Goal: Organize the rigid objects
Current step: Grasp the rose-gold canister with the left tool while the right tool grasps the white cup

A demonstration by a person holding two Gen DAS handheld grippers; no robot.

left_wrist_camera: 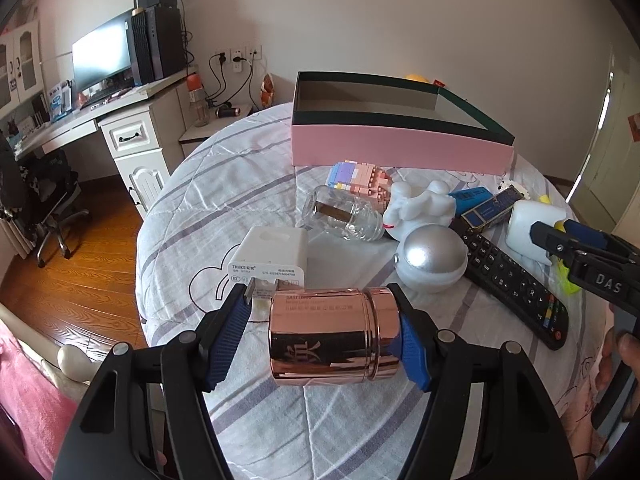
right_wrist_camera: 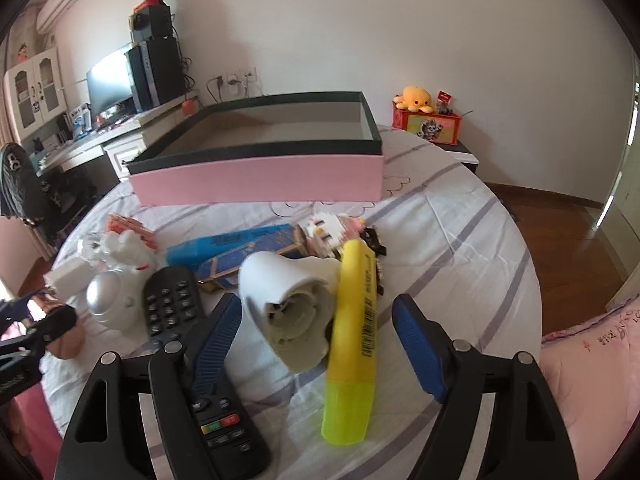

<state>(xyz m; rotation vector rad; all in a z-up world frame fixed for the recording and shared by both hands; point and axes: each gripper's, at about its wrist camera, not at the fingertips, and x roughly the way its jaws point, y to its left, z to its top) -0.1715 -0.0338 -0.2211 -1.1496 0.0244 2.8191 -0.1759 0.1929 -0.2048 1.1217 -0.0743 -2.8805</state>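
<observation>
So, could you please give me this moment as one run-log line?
left hand-held gripper: shut on rose-gold canister | right hand-held gripper: open around white figurine | pink box: empty

rose-gold canister — pink box

The left gripper points downward at a slant, its two black arms spread in a V and its blue pads pressed against the two ends of a rose-gold tin lying on its side. The right gripper tilts down the same way with its jaws apart; its blue pads stand on either side of a white figurine and a yellow highlighter without touching them. In the left wrist view, a hand wraps the right gripper's handle at the frame's right edge.
</observation>
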